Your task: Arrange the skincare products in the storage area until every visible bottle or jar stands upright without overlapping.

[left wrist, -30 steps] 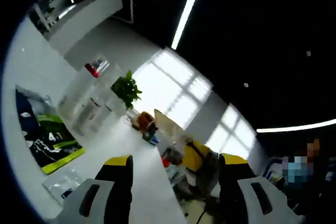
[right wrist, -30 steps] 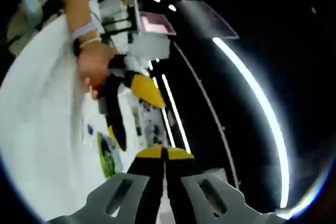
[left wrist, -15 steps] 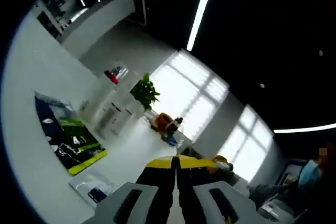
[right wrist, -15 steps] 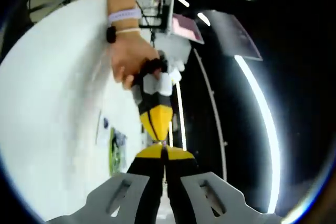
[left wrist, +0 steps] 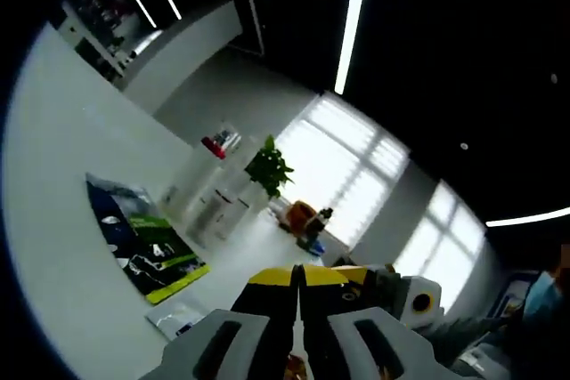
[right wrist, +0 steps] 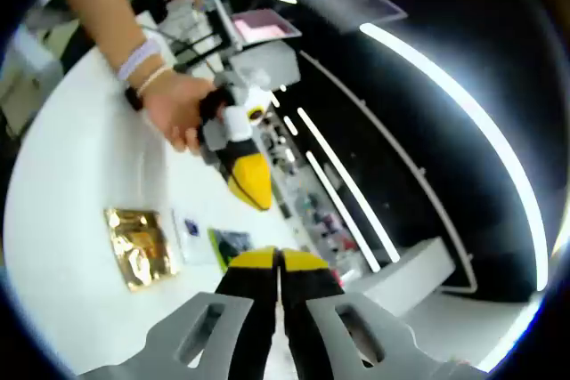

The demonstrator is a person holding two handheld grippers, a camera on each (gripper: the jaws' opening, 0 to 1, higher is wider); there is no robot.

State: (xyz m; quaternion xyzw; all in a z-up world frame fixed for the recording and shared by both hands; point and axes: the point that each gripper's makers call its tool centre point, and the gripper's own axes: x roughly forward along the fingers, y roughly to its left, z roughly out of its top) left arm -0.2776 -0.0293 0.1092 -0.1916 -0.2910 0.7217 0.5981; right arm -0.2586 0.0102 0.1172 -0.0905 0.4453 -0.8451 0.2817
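Since a second ago the left gripper [left wrist: 297,275] has closed: its yellow-tipped jaws, then wide apart, now meet with nothing between them. Beyond them, in the left gripper view, the white desk [left wrist: 62,220] carries a dark and green packet [left wrist: 142,239], a small clear sachet [left wrist: 178,319] just beside it, and further off a cluster of pale skincare bottles [left wrist: 218,202] standing upright near a potted plant [left wrist: 270,166].

In the right gripper view the right gripper [right wrist: 278,262] also has its jaws pressed together, empty. A gold foil sachet [right wrist: 136,246] lies flat on the desk, a small white sachet [right wrist: 190,229] next to it. A person's hand [right wrist: 178,109] holds the left gripper above the desk.
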